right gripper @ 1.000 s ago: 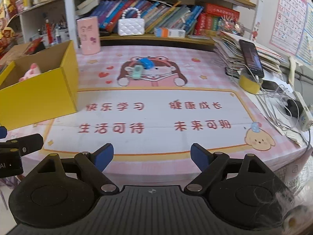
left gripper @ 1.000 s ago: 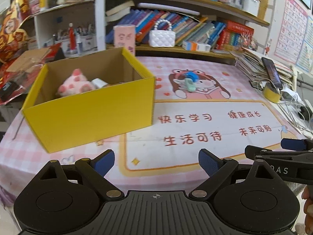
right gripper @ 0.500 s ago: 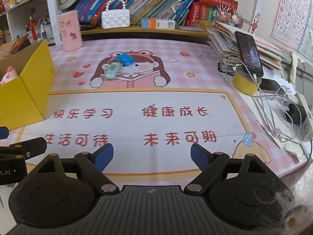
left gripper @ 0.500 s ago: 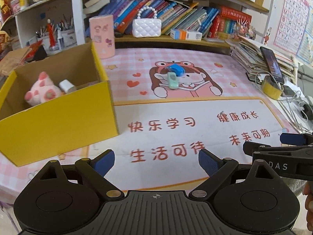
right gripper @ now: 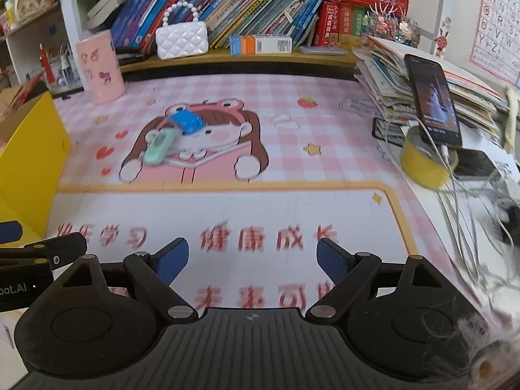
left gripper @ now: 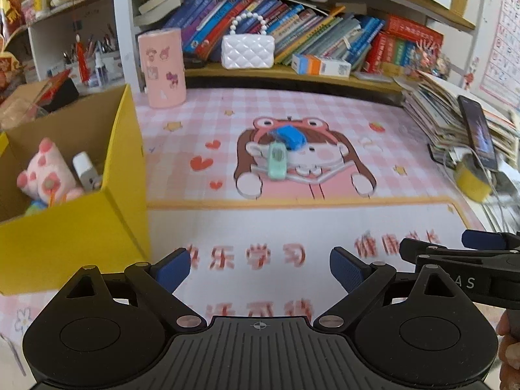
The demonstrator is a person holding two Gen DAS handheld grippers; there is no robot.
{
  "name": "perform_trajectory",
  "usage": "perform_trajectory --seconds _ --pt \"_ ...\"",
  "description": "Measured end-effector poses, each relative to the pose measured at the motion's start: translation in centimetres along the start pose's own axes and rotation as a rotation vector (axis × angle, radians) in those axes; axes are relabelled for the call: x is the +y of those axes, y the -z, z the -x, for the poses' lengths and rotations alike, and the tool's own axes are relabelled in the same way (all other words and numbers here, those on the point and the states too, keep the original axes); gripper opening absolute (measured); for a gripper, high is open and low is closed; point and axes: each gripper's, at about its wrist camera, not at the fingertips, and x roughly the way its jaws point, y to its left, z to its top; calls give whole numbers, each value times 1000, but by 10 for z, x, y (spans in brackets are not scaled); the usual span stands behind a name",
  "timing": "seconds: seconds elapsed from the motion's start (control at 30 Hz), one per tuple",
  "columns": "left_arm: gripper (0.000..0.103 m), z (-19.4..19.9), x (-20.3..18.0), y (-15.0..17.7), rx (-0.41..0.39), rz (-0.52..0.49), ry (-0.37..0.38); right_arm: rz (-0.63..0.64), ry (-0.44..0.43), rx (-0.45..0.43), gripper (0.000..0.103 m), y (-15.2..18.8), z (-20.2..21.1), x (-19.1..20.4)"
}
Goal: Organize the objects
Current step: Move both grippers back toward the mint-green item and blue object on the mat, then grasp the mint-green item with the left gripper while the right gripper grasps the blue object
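Left gripper (left gripper: pixel 260 265): blue-padded fingers spread wide, nothing between them, held above the printed pink-check desk mat (left gripper: pixel 325 224). Right gripper (right gripper: pixel 252 258): likewise released, fingers wide apart and bare, above the same mat. In the left wrist view the right gripper's finger shows edge-on at 3 o'clock; in the right wrist view the left gripper's finger shows at 9 o'clock.

Mint-green rectangular plastic toy (left gripper: pixel 277 160) lies flat on the mat's cartoon girl print, at 12 o'clock from the left gripper, well apart from it. Small blue plastic toy car (left gripper: pixel 290 136) sits just behind the mint piece, touching or overlapping its far end. From the right gripper both sit at about 11 o'clock.

Open yellow cardboard box (left gripper: pixel 74 227) stands at 9–10 o'clock of the left gripper. Inside: pink plush pig (left gripper: pixel 45 170) and a small white-and-grey bottle-like item (left gripper: pixel 85 170) beside it.

Pink cylindrical holder with stickers (left gripper: pixel 162 68) stands at the mat's far edge, 11 o'clock. Black phone (right gripper: pixel 434 99) leans on a yellow tape roll (right gripper: pixel 425 164) at 2 o'clock of the right gripper.
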Motion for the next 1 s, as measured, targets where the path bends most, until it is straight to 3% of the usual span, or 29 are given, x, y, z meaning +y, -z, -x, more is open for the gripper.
perform_trajectory --seconds 0.23,0.43,0.6,0.8,0.93,1.0 --pt "93 -25 -19 -32 -63 1 -56 11 -57 -52 83 -39 -29 -22" --pt "74 -61 -24 -54 -77 10 -88 23 -115 -99 76 -73 -57 -30" --pt "58 -98 -26 -67 -31 37 -85 29 -150 -117 68 -93 -78 -27" --pt "49 -137 -36 -76 3 16 -90 36 -199 -93 62 -107 -102 -18" --pt "48 -152 -37 -80 2 22 -94 56 -232 -83 62 -113 -114 -12" --pt "34 -159 -37 -81 12 9 -92 68 -241 -83 62 -117 -120 -10"
